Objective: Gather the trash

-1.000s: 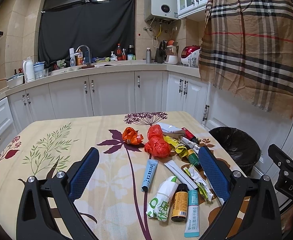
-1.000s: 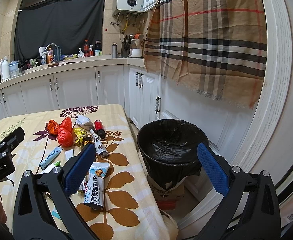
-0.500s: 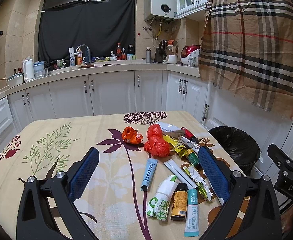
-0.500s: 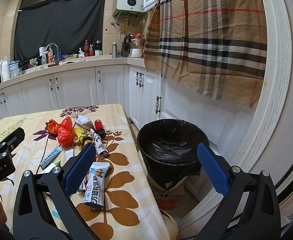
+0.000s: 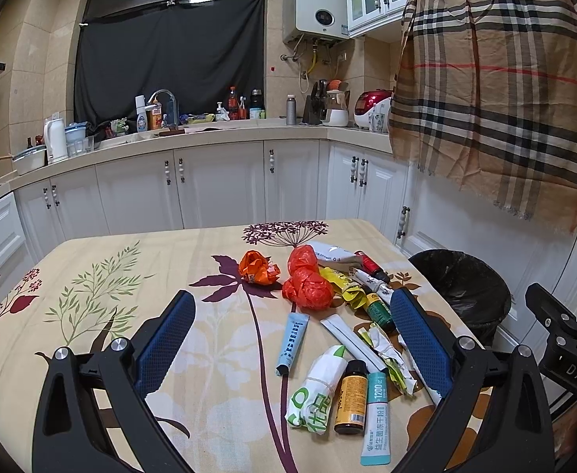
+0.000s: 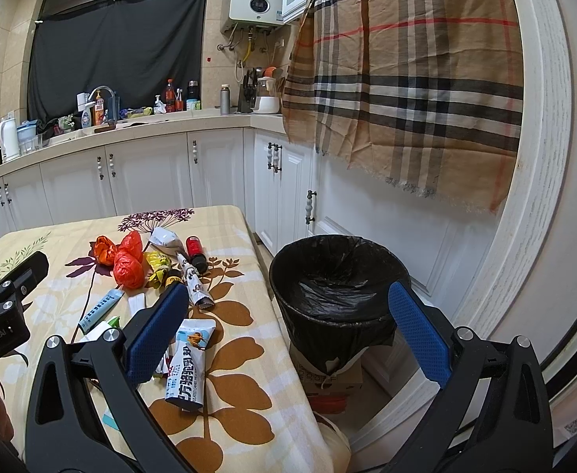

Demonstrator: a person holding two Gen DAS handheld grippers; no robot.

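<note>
Nothing has moved: both claws, left [image 5: 292, 339] and right [image 6: 288, 327], hang released; lower centre, a tube [image 5: 375, 418] reads "1200"; bin [image 6: 337, 276] at right.

Table [image 5: 91, 276], floral cloth; scattered on it: red bags [image 5: 308, 287], tubes [image 5: 293, 343], brown bottle [image 5: 351, 398], crumpled wrappers [image 5: 386, 354].

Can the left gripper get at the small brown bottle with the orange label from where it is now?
Probably yes. The left gripper is open and empty, and the brown bottle lies flat between its fingers, uncovered. A green-and-white pouch and a teal sachet lie close on either side, so it might catch them too.
</note>
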